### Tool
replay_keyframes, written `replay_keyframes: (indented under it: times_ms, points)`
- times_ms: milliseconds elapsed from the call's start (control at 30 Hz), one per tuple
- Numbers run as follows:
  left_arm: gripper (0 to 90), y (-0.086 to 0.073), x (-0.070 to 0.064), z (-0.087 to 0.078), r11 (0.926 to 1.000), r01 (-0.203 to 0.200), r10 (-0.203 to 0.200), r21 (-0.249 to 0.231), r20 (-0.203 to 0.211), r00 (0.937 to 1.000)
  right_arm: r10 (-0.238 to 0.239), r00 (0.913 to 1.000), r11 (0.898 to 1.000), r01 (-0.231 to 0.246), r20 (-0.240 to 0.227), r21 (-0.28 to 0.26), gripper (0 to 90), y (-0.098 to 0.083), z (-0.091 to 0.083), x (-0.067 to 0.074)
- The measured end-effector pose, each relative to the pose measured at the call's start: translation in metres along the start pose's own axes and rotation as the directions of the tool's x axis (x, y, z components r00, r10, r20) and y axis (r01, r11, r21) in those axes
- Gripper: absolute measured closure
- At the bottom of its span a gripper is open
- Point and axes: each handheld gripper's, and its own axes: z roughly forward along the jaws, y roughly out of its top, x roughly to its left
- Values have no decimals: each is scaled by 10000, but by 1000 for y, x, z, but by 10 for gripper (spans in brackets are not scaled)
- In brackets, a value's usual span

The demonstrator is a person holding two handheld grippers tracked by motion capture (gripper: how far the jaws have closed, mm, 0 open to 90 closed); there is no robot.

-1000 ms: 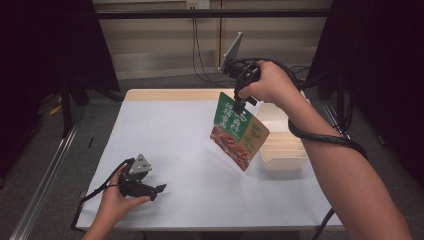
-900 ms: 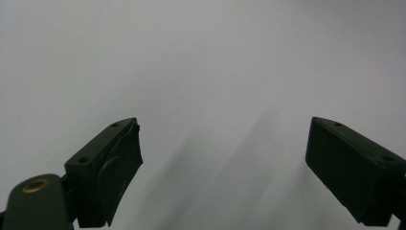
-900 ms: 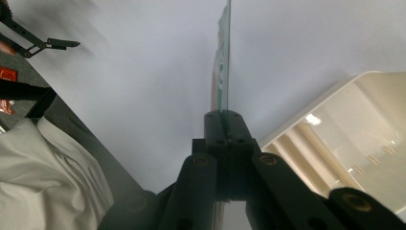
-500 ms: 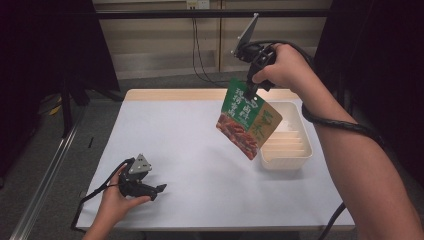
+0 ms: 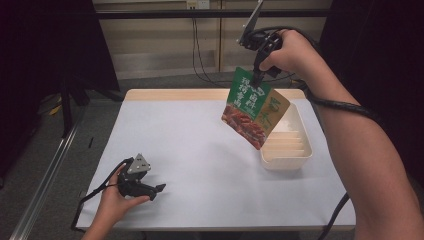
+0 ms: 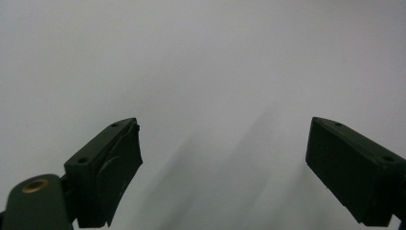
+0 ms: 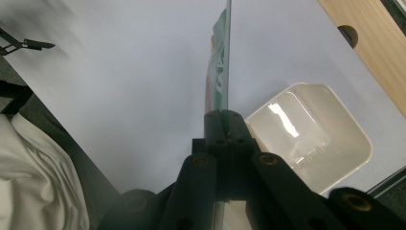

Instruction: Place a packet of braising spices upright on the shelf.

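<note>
Upper right of the high view, the right tongs (image 5: 258,80) pinch a green snack pouch (image 5: 255,107) by its top edge, hanging above the white tray (image 5: 300,155). Lower left, the left tongs (image 5: 157,188) gape wide and empty on the worktop (image 5: 200,150).

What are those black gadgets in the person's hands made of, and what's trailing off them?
Each gripper, left and right, is matte black with two blocky screw-fastened jaws, a grey three-cornered plate on top and a black cable trailing off. Forearms are sleeveless.
</note>
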Motion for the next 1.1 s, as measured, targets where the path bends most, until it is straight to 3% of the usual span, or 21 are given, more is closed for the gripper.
replay_keyframes:
  times_ms: [333, 533, 867, 1100]
  points:
    - [117, 0, 1, -1, 10000, 33, -32, -35, 70, 10000, -193, 9997, 9997, 196, 152, -175, 900, 2, -16, -19]
    - [111, 0, 0, -1, 10000, 66, -66, -22, 62, 10000, 14, 9999, 9986, -9, 104, -524, 900, -4, -23, -33]
    - [104, -1, 1, -3, 9996, 226, -222, -167, 245, 9995, -17, 9971, 9978, 67, 755, -654, 900, -12, -26, -54]
    - [100, -2, 2, -4, 9989, 399, -390, -245, 334, 9987, -142, 9959, 9979, 197, 896, -617, 900, -18, -30, -66]
